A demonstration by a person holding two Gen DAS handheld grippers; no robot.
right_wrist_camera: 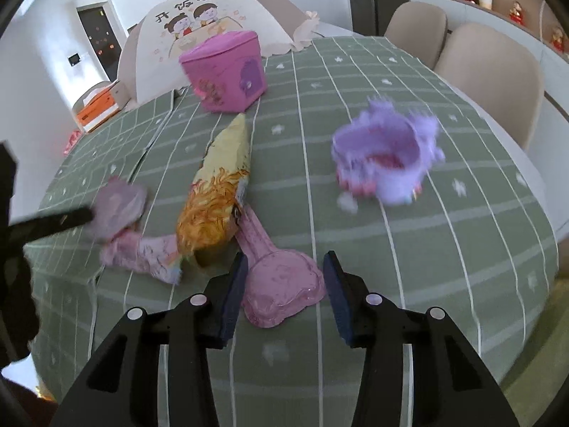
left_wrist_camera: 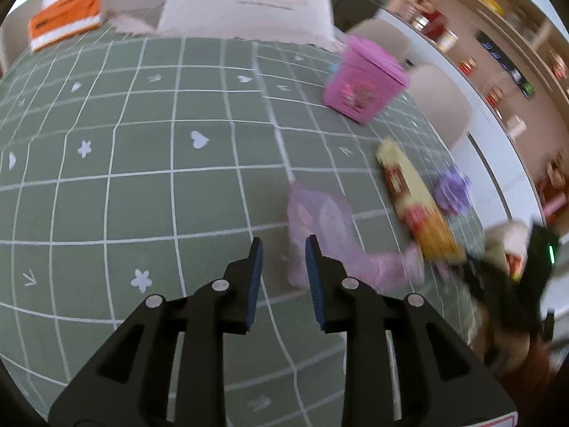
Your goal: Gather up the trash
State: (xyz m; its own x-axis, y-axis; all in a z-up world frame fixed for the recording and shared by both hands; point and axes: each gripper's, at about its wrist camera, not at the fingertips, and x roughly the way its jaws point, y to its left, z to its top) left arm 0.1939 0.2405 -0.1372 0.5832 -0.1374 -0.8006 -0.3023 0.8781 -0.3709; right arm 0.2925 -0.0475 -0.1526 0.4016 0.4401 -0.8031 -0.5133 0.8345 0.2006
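Landmark: the pink bin (right_wrist_camera: 224, 74), which stood lid-on at the far side of the green checked cloth (right_wrist_camera: 444, 249), in front of a folded food cover (right_wrist_camera: 199, 28). It is probably the destination for the trash.

Trash lay loose on the near side of the bin. A yellow snack bag (right_wrist_camera: 217, 192) stretched lengthwise from just in front of the bin toward the cameras. Right of that bag sat a crumpled purple wrapper (right_wrist_camera: 387, 156), well apart from it. Left of it lay a pale pink wrapper (right_wrist_camera: 121, 206).

A pink paddle-shaped wrapper (right_wrist_camera: 281, 284) lay nearest, with its narrow end tucked under the bag's near end.

Right gripper (right_wrist_camera: 284, 284): fingers apart, straddling the wide end of the paddle wrapper. The left pad looked close to its edge and the right pad stood clear, so there was no clamp yet. It was likely lining up to pinch.

Left gripper (left_wrist_camera: 283, 270): fingers a little apart with nothing between them, the tips at the pale pink wrapper (left_wrist_camera: 320, 220). That frame is motion-blurred, so contact is uncertain.

An orange box (left_wrist_camera: 65, 17) sat far left of the bin, untouched.
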